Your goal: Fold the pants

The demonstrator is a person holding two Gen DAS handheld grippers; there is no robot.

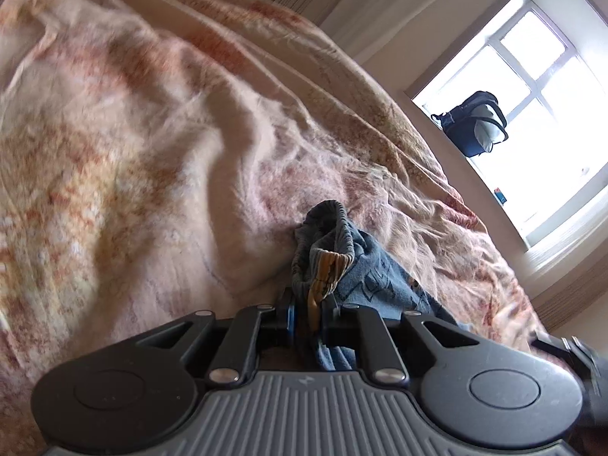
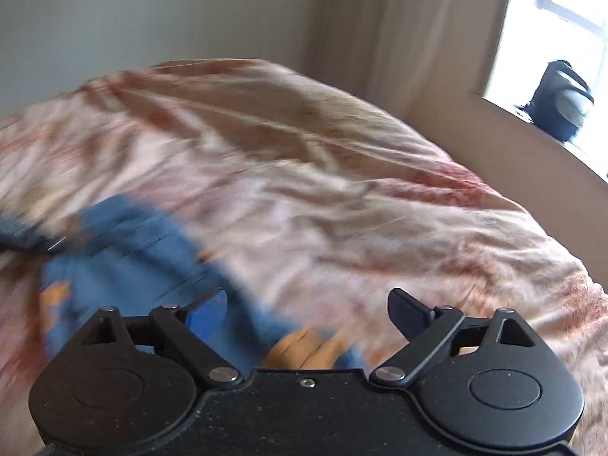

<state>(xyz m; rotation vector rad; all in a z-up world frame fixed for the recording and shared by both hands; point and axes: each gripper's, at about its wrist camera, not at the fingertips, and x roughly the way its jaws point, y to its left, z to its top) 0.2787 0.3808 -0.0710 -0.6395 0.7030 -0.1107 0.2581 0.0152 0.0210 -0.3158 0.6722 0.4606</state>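
The pants are blue with orange trim and a printed pattern, bunched on the bed. My left gripper is shut on the pants, pinching a fold near the elastic waistband, which stands up above the fingers. In the right wrist view the pants lie blurred at the lower left, with an orange part just in front of the gripper body. My right gripper is open and empty above them, its left finger over the blue cloth. The right gripper also shows at the right edge of the left wrist view.
A wrinkled pink and orange patterned bedspread covers the bed. A dark backpack sits on the windowsill by a bright window, also in the right wrist view. A curtain and wall stand behind the bed.
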